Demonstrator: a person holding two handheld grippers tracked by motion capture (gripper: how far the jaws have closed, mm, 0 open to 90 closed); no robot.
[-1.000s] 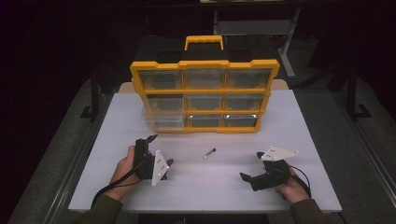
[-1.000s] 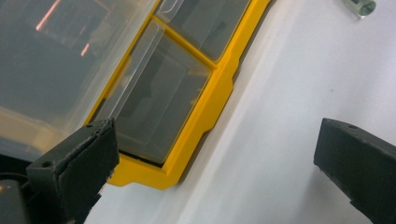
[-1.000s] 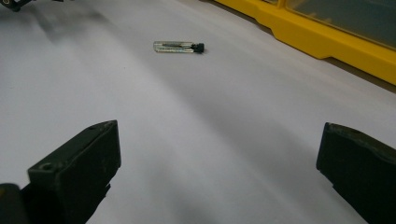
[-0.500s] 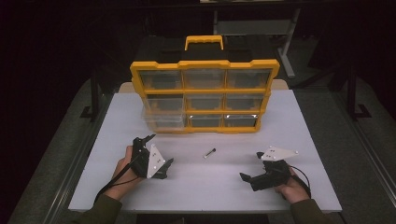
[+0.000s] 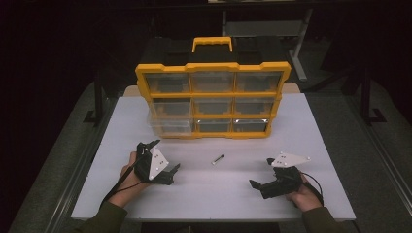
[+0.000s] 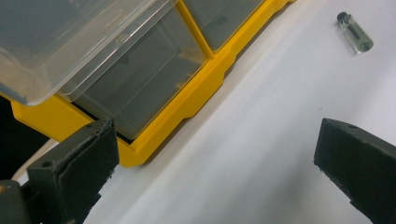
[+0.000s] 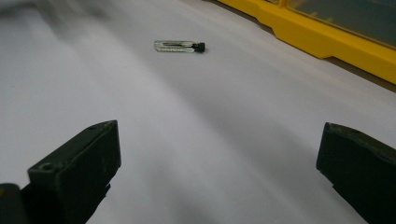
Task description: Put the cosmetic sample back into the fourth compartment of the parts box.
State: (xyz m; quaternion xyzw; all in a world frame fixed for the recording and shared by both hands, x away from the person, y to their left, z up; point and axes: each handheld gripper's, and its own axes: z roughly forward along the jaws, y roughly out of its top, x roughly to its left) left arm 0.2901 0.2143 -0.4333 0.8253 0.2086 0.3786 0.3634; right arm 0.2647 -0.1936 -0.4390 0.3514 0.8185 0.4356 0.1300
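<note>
A big white table (image 5: 311,145) holds a yellow plastic box of clear little drawers (image 5: 212,99), standing upright at the far side. One clear drawer (image 5: 167,125) at its bottom left sticks out a bit. The left gripper (image 5: 167,174) sits near that corner with its jaws spread wide and empty. The right gripper (image 5: 260,185) rests well apart on the other side, jaws spread wide and empty too. Between them lies a tiny clear glass tube with a black cap (image 5: 217,158), alone on the table with nothing in the way.
</note>
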